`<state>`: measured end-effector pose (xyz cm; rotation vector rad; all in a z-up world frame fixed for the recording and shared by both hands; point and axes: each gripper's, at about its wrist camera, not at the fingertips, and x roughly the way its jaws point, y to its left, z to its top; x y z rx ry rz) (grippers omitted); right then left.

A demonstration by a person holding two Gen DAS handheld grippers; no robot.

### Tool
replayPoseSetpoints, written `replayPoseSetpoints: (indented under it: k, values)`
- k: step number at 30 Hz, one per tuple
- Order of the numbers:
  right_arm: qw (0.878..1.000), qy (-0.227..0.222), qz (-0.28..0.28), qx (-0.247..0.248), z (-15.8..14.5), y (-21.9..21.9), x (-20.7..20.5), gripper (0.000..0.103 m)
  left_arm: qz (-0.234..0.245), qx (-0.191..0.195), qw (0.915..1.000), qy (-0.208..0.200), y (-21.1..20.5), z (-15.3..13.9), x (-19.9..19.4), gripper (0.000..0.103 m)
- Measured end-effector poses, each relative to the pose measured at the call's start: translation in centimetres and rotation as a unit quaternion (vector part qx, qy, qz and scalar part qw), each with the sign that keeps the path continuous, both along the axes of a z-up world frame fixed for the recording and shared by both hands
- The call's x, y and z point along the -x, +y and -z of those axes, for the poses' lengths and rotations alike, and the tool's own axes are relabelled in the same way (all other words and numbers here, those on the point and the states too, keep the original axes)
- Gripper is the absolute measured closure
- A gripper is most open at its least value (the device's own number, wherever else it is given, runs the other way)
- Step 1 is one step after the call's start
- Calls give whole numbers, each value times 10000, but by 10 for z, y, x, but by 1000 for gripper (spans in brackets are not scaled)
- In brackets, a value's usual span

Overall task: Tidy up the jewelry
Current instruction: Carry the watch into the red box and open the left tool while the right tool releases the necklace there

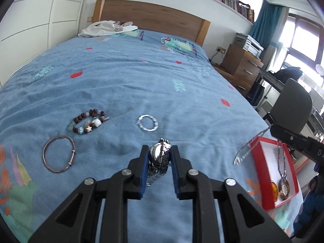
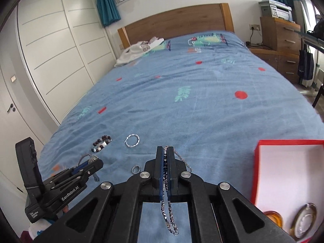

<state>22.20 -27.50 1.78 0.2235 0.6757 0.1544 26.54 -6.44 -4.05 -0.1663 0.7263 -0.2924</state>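
At lower centre, the left gripper (image 1: 158,155) clamps a steel wristwatch (image 1: 160,158); the right gripper (image 2: 166,158), jaws nearly closed, pinches a silver chain (image 2: 169,212).

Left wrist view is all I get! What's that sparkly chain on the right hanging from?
Observer: The right hand-held gripper is shut on the chain necklace, and its loops dangle below.
Operator: Is any jewelry hiding from me?
Observer: Yes, a small ring lies on the bedspread, just left of that gripper.
Operator: Can you see my watch?
Observer: Partly. From the side, the watch sits in the left hand-held gripper, with its band hanging underneath.
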Motion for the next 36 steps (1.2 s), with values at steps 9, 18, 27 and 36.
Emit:
replayPoseSetpoints:
  k: [9,18,27,36]
  values:
    - [9979,-416,471,177,-46,-69,53,100,845,72,9962,-207,-93,-39,27,84]
    - [9918,-209,1158,492,-30,-154,67,100,1696,-77,9855,-49,-213,-33,34,84]
    - [9857,384,1572,479,34,-219,60,100,2136,-554,9747,345,-296,13,27,84]
    - [9843,730,1561,390,70,-233,62,100,2115,-977,9708,567,-313,47,32,84]
